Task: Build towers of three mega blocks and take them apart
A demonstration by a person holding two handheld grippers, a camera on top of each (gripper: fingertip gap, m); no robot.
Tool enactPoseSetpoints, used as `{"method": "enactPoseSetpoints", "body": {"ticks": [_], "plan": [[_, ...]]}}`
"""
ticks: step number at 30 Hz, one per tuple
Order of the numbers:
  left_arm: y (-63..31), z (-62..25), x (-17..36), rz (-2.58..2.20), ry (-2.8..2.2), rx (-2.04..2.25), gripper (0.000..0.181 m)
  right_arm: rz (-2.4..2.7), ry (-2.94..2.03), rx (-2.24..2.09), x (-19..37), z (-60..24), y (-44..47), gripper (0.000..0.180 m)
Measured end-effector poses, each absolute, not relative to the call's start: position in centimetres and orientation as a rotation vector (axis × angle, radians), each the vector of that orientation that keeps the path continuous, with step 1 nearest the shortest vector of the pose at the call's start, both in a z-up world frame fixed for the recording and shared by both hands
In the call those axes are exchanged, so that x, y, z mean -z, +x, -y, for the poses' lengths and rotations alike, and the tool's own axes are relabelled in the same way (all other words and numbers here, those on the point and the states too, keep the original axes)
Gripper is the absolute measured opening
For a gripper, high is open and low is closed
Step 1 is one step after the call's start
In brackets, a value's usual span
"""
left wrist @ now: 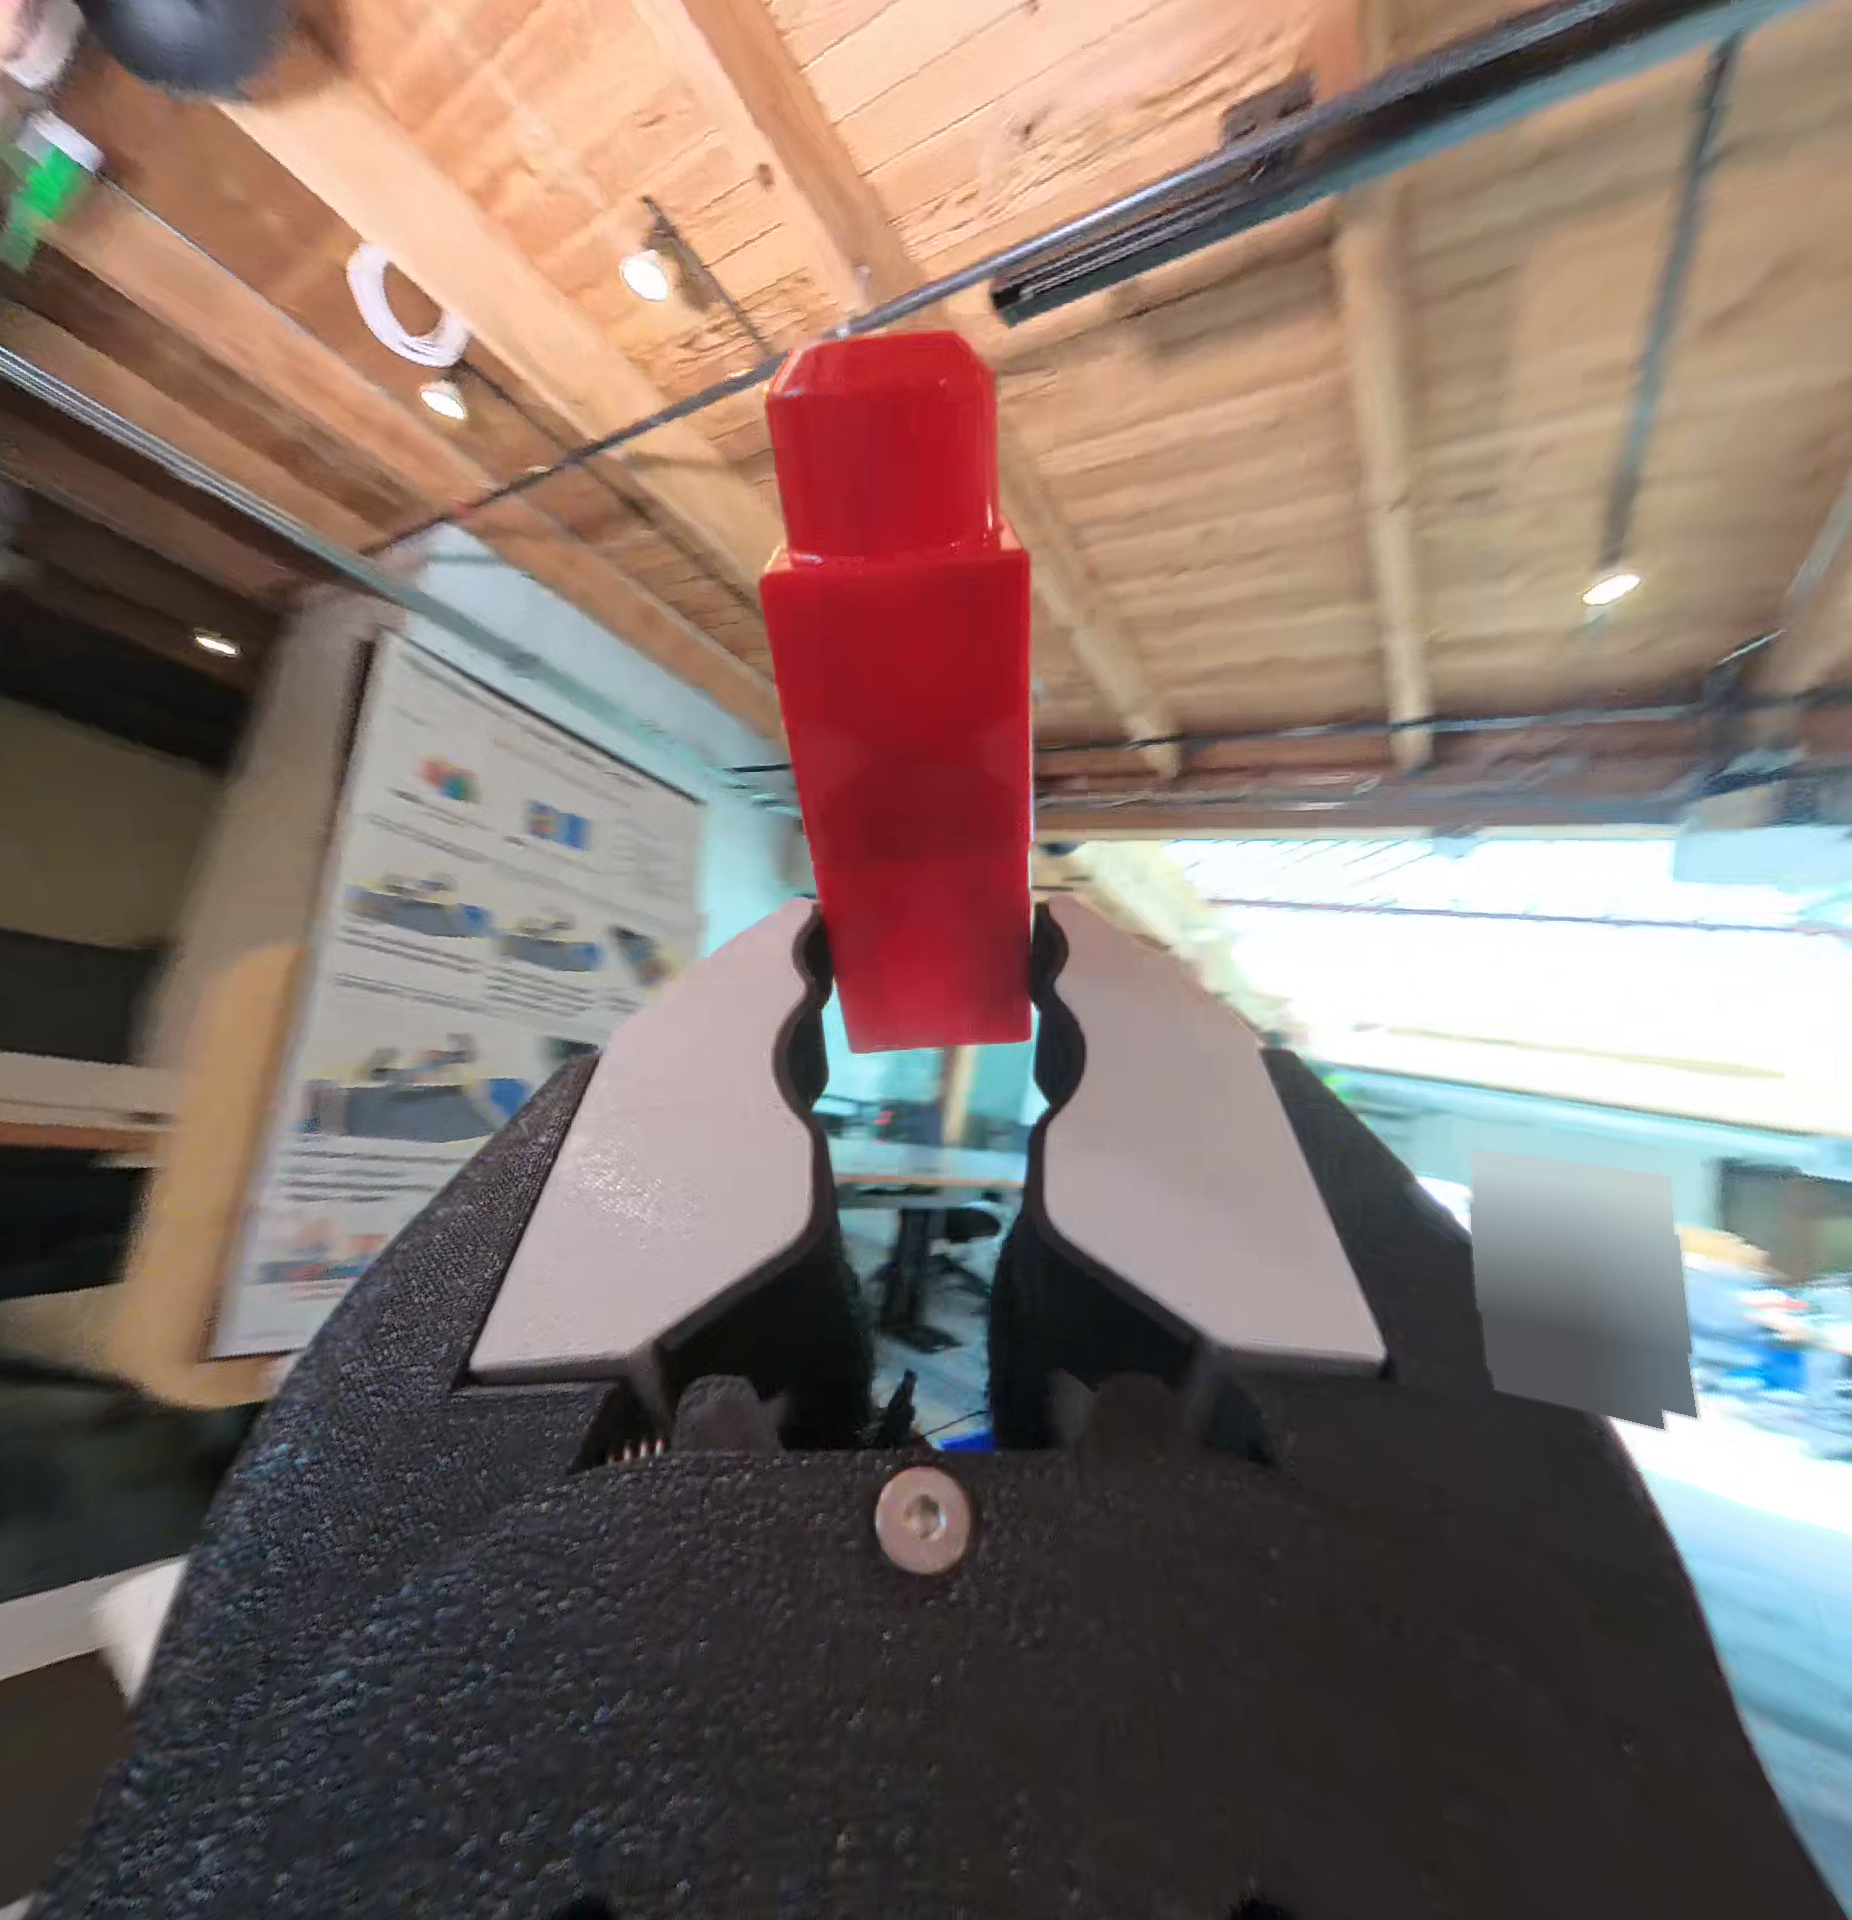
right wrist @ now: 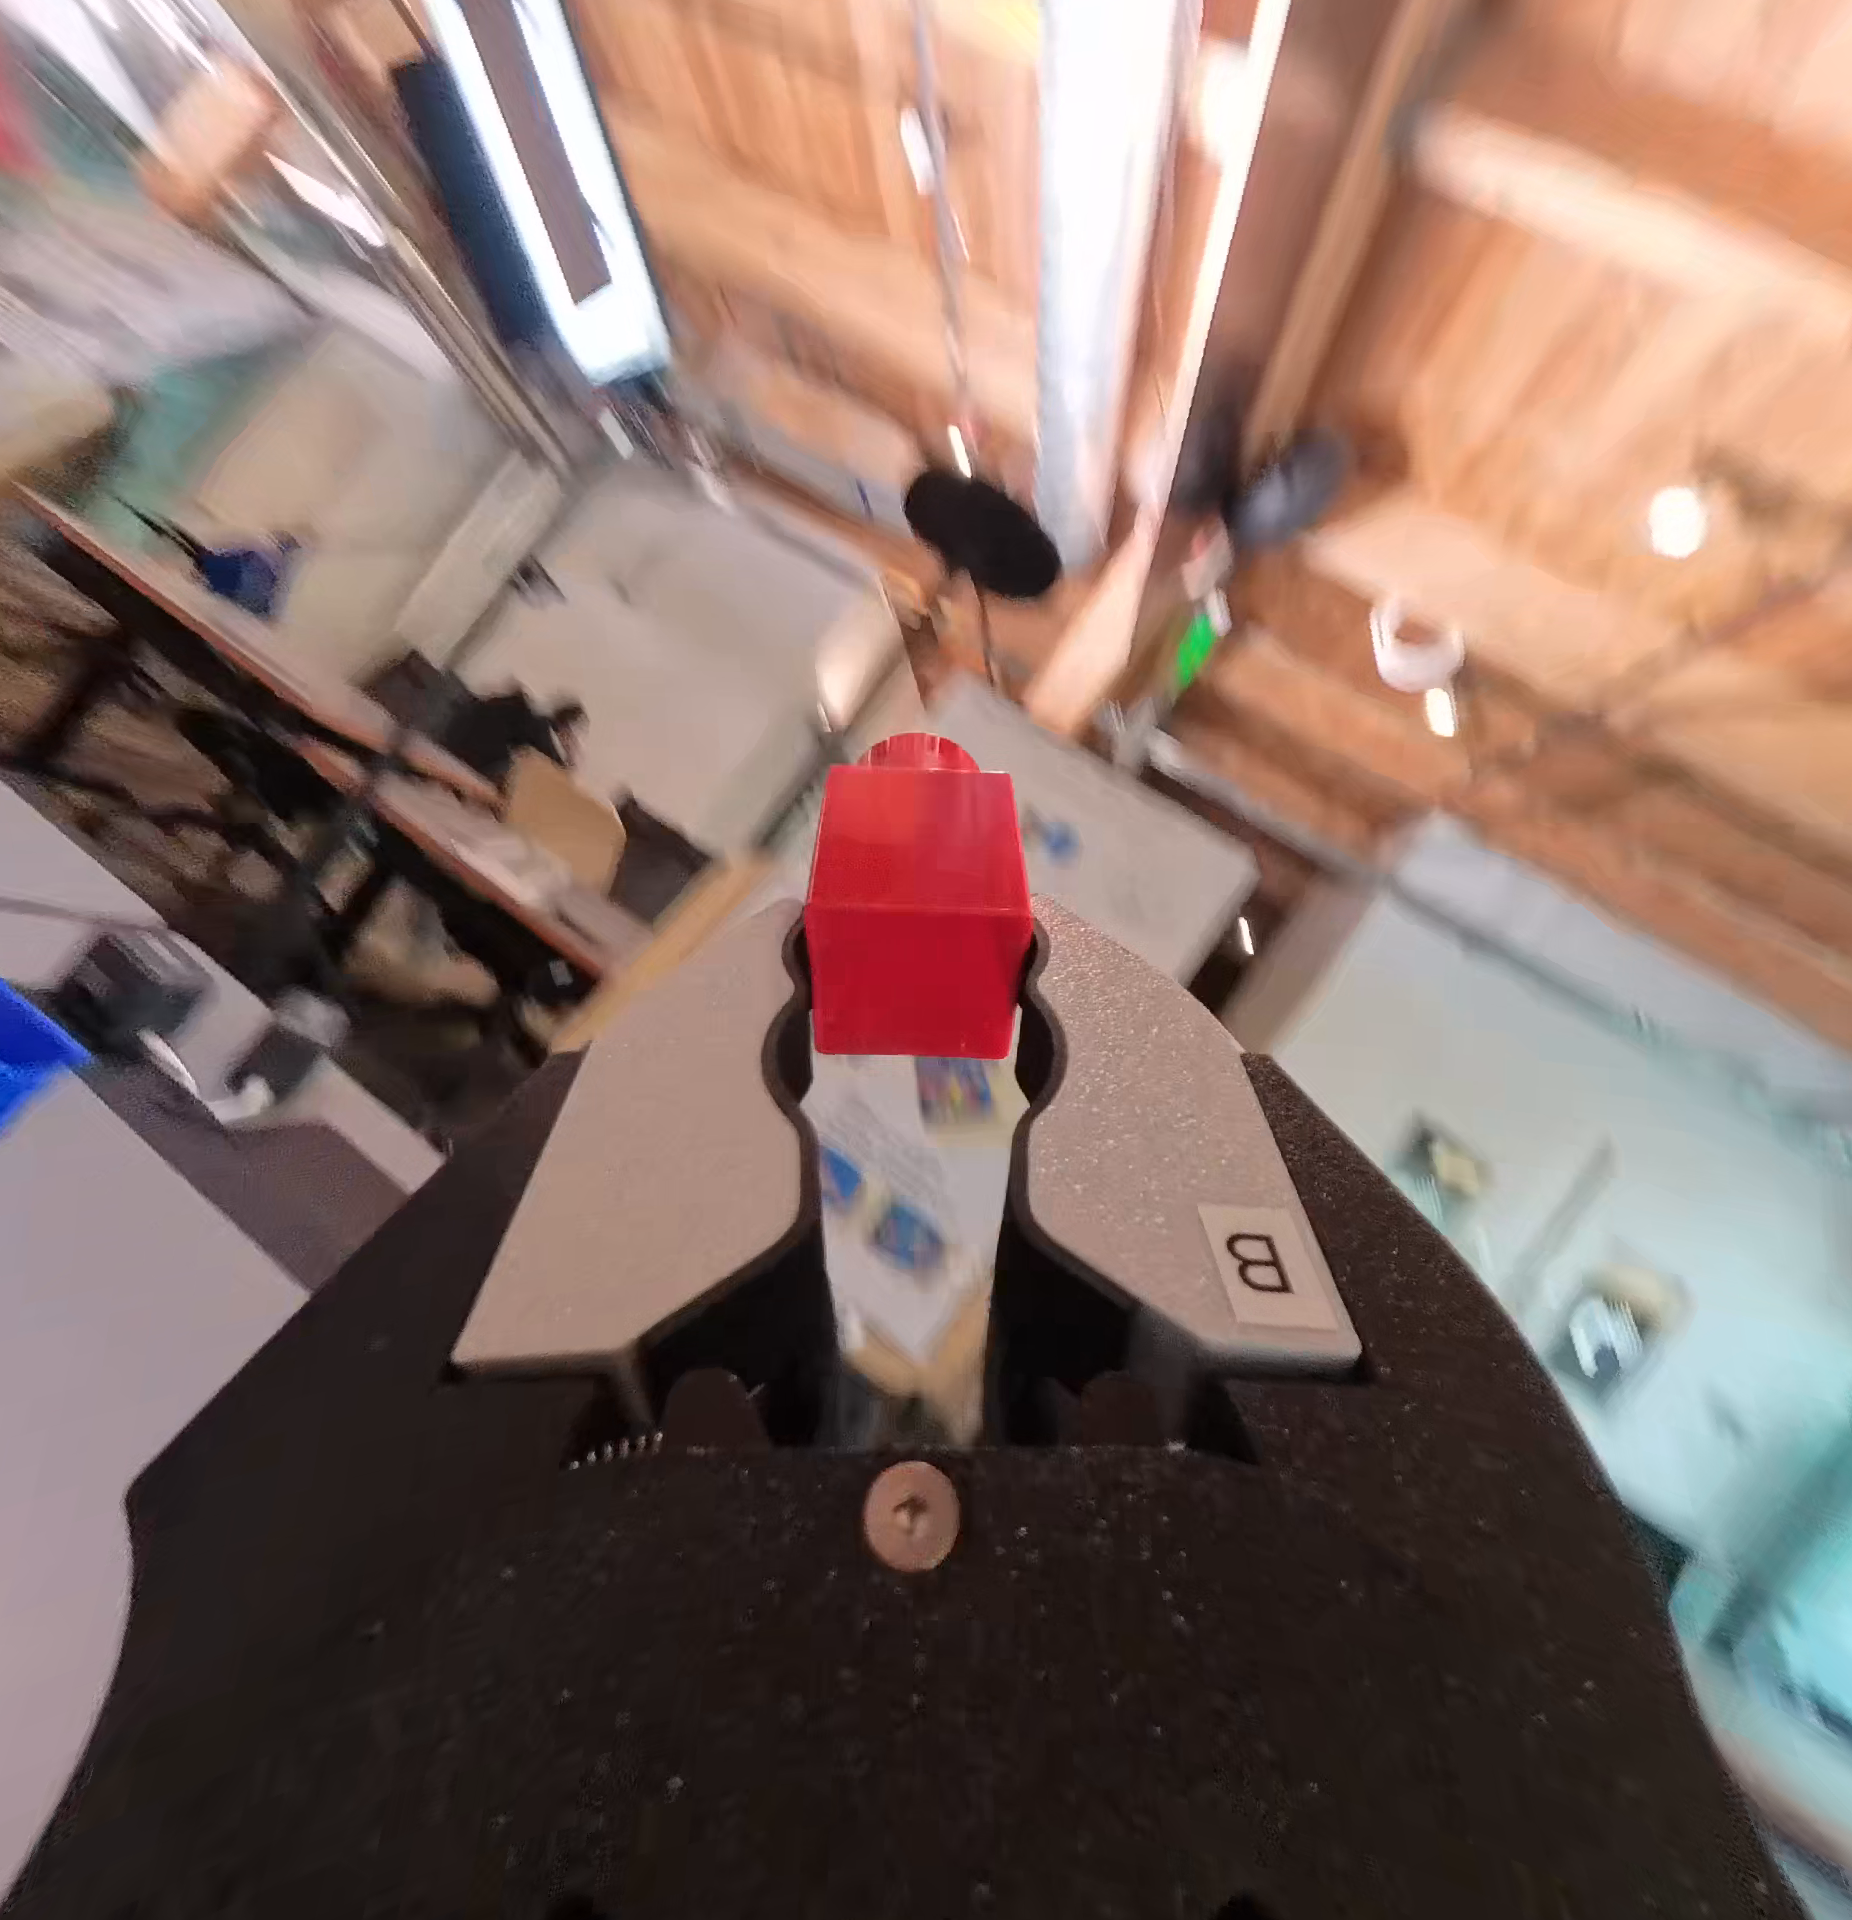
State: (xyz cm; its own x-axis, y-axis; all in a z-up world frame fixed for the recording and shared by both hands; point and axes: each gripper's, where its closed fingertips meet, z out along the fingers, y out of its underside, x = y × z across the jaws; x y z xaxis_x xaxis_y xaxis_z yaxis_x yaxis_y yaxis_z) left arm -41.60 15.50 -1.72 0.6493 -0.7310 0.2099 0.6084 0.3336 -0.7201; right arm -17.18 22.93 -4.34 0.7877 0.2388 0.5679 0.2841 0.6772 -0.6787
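Two red blocks are up: your left gripper (left wrist: 927, 971) clamps one red block (left wrist: 906, 748), your right gripper (right wrist: 914, 977) another red block (right wrist: 914, 930), both at the fingertips; no tower looks joined yet.

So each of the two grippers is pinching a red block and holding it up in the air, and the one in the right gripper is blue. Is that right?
Not quite. The right gripper holds a red block, not a blue one; the right wrist view shows it pinched between the fingertips. The rest stands: the left gripper also pinches its own red block, and both are held up in the air.
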Motion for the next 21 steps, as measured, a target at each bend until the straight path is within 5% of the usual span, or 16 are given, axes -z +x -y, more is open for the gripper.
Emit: {"method": "enactPoseSetpoints", "body": {"ticks": [11,21], "plan": [[-38.1,-16.2,3.0,-0.34,-0.97,0.815,0.036,0.196,-2.029,0.275,24.8,-34.7,6.2,0.036],[-36.3,-16.9,3.9,-0.41,-1.024,0.731,0.037,0.145,-2.365,0.123,35.2,-35.3,8.0,0.036]]}}
